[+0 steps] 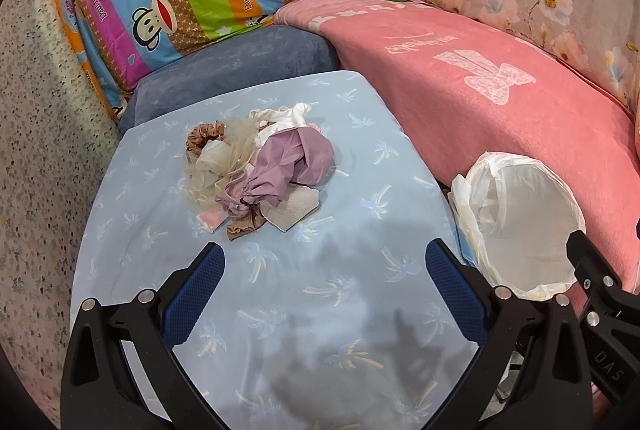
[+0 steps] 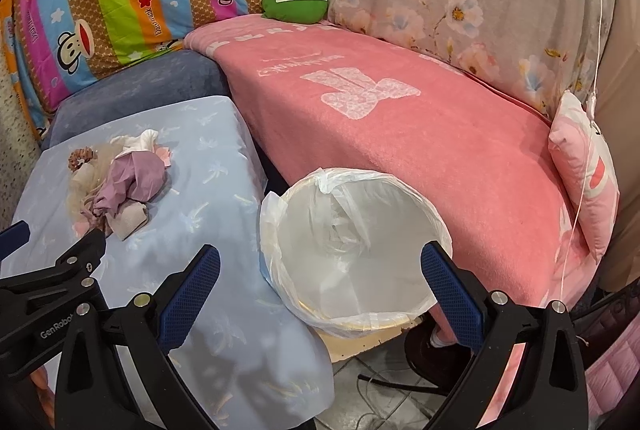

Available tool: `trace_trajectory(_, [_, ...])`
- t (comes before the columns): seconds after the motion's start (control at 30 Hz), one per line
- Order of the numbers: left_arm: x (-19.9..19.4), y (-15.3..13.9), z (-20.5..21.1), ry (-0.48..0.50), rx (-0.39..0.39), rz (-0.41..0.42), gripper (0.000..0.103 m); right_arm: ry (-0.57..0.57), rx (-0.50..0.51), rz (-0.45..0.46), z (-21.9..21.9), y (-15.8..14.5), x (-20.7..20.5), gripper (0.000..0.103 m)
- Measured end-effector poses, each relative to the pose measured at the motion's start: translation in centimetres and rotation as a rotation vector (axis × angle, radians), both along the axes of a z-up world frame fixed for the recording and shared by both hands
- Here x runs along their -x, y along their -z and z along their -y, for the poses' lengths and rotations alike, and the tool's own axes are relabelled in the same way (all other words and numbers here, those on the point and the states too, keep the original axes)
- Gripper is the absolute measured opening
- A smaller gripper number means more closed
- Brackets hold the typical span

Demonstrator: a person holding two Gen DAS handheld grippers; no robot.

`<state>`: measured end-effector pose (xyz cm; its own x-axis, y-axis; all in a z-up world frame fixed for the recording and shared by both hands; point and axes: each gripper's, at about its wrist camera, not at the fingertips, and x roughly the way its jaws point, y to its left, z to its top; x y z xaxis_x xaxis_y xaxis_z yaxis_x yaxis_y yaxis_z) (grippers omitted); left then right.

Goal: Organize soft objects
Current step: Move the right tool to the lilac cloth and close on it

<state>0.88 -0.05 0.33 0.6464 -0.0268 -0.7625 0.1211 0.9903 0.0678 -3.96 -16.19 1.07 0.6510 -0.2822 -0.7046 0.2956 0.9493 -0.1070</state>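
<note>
Blue pads of the left gripper [image 1: 324, 286] sit closest to the lens, spread wide with nothing between them, hovering over the pale blue palm-print cloth [image 1: 352, 270] short of the pile of soft things [image 1: 256, 170]. That pile lies mid-cloth: a mauve drawstring bag [image 1: 288, 162] on top, gauzy cream fabric [image 1: 224, 166] and a brown scrunchie [image 1: 204, 138] to its left, a white piece [image 1: 288, 116] behind, a beige knit square [image 1: 294, 208] in front. The right gripper [image 2: 320, 282] is likewise wide apart and empty, poised above the bin with a white liner [image 2: 352, 230], which stands just beside the cloth's right edge against the pink blanket [image 2: 420, 134]. Judging by this, sorting has not begun. A clean pick would take one item at a time, likely the knit square or the bag's gathered neck, pinching a raised fold rather than the cloth below. Tangled cords could drag neighbours along, so lift slowly and watch.
</note>
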Motion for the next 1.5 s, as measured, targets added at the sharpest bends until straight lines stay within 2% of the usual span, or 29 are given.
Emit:
trace_trajectory(0.33, [-2.0, 0.9, -3.0, -0.033, 0.018, 0.003, 0.096, -0.017, 0.009, 0.011, -2.3, 0.4, -1.9, 0.097])
trace_trajectory(0.6, [-4.6, 2.1, -7.9, -0.11, 0.047, -0.002, 0.096, -0.081, -0.022, 0.057, -5.3, 0.8, -4.8, 0.097])
trace_trajectory(0.8, [-7.0, 3.3, -11.9, -0.172, 0.062, -0.022, 0.096, -0.132, -0.026, 0.049, -8.4, 1.9, -8.0, 0.097])
trace_trajectory(0.9, [-8.4, 3.6, -13.6, -0.194, 0.073, -0.014, 0.096, -0.167, -0.039, 0.041, -10.0, 2.5, -9.7, 0.097])
trace_trajectory(1.07, [-11.2, 3.4, -15.4, -0.183, 0.064, 0.046, 0.096, -0.197, -0.069, 0.023, -12.0, 3.4, -12.9, 0.097])
trace_trajectory(1.27, [-14.9, 3.4, -17.0, -0.163, 0.114, 0.08, 0.096, -0.223, -0.114, -0.003, -14.7, 4.7, -16.7, 0.091])
trace_trajectory(1.43, [-17.7, 4.4, -17.2, -0.099, 0.161, 0.052, 0.095, -0.275, -0.166, -0.042, -17.1, 6.4, -18.8, 0.08])
trace_trajectory(1.5, [-18.7, 5.1, -17.3, -0.081, 0.178, 0.032, 0.088, -0.292, -0.198, -0.068, -17.9, 7.4, -19.6, 0.073])
